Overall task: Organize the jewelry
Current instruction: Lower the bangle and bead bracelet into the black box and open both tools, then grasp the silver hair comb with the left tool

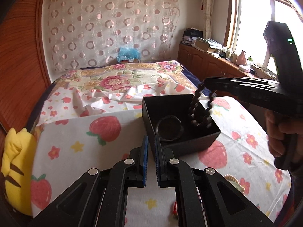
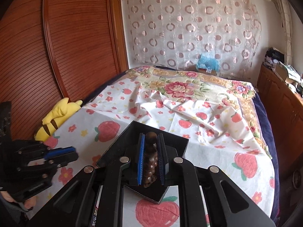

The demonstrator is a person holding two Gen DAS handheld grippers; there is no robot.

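Two views. Left wrist: left gripper [image 1: 150, 158] jaws clamped on black box [image 1: 181, 132] wall; bead bracelet [image 1: 200, 111] dangles into box at 1 o'clock. Right wrist: right gripper [image 2: 151, 158] jaws clamped on bracelet above box.

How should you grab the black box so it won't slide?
Pinch the black box by its near wall, coming from the front with one pad inside and one outside, as the left tongs do. The open top leaves that thin upright wall free.
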